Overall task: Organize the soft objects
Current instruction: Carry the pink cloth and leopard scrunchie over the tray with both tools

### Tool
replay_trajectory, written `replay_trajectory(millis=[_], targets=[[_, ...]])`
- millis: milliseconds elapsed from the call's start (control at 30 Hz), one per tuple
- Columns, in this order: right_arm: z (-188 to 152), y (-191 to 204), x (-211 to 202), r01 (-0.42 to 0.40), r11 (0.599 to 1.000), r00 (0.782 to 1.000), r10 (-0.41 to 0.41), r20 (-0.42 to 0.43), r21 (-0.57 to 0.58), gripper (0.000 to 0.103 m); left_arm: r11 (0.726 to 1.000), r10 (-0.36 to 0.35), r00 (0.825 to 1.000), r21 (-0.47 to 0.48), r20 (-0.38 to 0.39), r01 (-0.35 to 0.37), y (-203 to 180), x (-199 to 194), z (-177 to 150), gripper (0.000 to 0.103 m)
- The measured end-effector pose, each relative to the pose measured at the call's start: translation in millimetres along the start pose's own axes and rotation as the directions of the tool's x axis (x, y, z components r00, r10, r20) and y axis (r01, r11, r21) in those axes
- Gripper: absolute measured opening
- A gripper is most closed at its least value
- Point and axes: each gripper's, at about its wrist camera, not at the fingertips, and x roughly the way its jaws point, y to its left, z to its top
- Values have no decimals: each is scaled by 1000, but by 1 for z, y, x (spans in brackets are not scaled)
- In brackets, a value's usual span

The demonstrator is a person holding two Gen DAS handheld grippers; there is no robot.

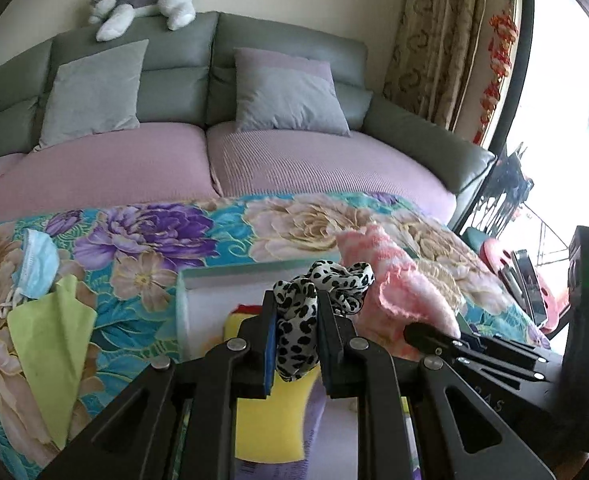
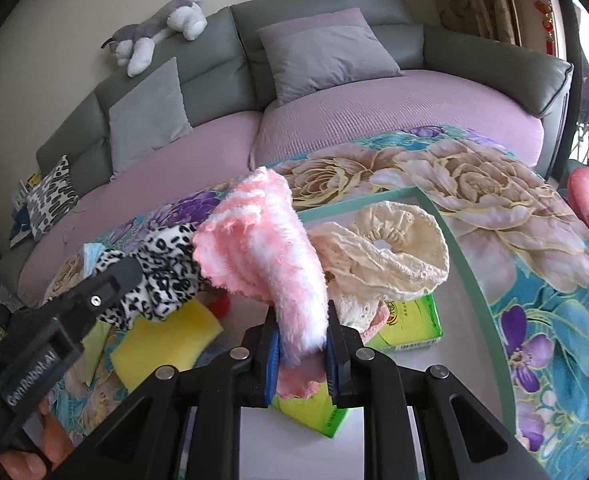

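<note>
My left gripper [image 1: 296, 312] is shut on a black-and-white leopard-print scrunchie [image 1: 326, 284], held above a clear glass tray [image 1: 182, 280] on the floral blanket. My right gripper [image 2: 300, 322] is shut on a fluffy pink-and-white cloth [image 2: 254, 236], which stands up from the pads over the same tray [image 2: 466, 264]. The scrunchie [image 2: 162, 268] and the left gripper's finger [image 2: 106, 284] show at the left of the right wrist view; the pink cloth [image 1: 390, 276] and the right gripper's finger [image 1: 430, 334] show at the right of the left wrist view. Inside the tray lie a yellow sponge [image 2: 166, 340] and a cream lace scrunchie [image 2: 390, 248].
A green tissue pack [image 2: 410, 320] lies in the tray. On the blanket [image 1: 154, 232] left of the tray are a blue face mask [image 1: 38, 260] and a lime cloth [image 1: 50, 340]. Behind stands a grey sofa [image 1: 182, 68] with cushions and a plush husky [image 1: 142, 0]. A hand [image 2: 34, 452] holds the left gripper.
</note>
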Motion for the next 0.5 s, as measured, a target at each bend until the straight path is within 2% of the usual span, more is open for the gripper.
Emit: replay_trajectory(millis=[333,500], targets=[[0,1,2,3,1000,999,-3,-33,-15,23,1000,12,998,13,-64,-11,-5,13,-6,23],[1,1,-1,13,1000,999,-14,-46,-21,29,1000,2,997,11,-75,-1,-6,10,-5,43]])
